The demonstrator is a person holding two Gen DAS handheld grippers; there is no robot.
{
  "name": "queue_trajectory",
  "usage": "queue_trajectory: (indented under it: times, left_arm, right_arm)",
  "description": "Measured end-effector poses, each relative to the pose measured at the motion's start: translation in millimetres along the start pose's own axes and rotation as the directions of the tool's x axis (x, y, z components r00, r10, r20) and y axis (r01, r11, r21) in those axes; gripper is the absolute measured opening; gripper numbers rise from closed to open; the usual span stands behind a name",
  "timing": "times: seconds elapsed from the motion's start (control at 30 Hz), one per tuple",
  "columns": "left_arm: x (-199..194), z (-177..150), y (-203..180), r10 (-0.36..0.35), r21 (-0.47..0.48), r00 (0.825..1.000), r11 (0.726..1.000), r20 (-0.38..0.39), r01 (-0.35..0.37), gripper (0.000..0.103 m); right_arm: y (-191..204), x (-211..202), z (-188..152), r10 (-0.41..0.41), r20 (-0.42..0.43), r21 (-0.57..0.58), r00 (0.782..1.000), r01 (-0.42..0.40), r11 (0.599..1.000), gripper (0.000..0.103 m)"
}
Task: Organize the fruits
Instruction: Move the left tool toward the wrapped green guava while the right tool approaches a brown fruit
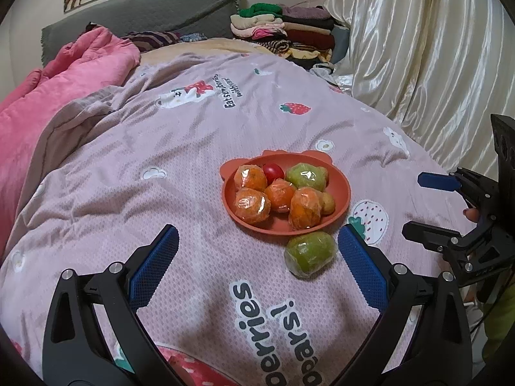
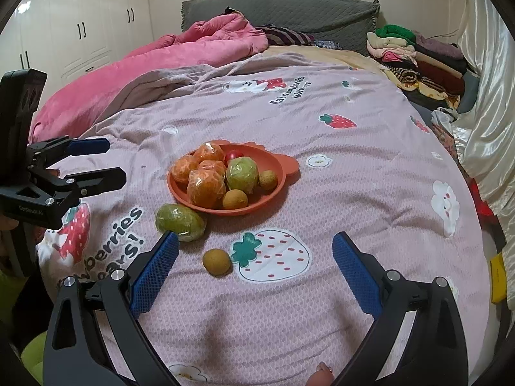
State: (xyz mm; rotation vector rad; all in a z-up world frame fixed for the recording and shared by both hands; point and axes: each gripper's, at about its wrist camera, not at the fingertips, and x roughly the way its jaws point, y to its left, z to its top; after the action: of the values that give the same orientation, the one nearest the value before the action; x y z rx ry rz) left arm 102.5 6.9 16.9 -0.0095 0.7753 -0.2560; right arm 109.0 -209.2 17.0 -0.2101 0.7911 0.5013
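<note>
While both grippers (image 1: pixel 257 251) (image 2: pixel 256 254) gape, wrapped green fruit (image 1: pixel 309 254) touches plate rim (image 1: pixel 341 193).

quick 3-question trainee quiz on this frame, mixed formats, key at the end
1. True or false: every fruit already lies in the orange plate.
2. Multiple choice: the small brown fruit on the blanket lies nearest to: A) the left gripper B) the right gripper C) the pile of folded clothes.
3. Fill in: the wrapped green fruit outside the plate lies ____ the plate's near rim.

Key:
1. False: the wrapped green fruit and the small brown fruit lie on the blanket.
2. B; it lies between that gripper's open fingers.
3. Beside.
</note>
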Motion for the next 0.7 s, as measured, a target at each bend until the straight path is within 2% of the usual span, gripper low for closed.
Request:
queue_trajectory:
  times: [0.7]
  left_arm:
    - [13,-16,-19,0.003,0.030,0.998,1.000,-0.061,-0.002,0.093]
  right_arm:
    - [8,6,-18,0.046,-0.030,-0.021,0.998,-0.047,0.999,0.096]
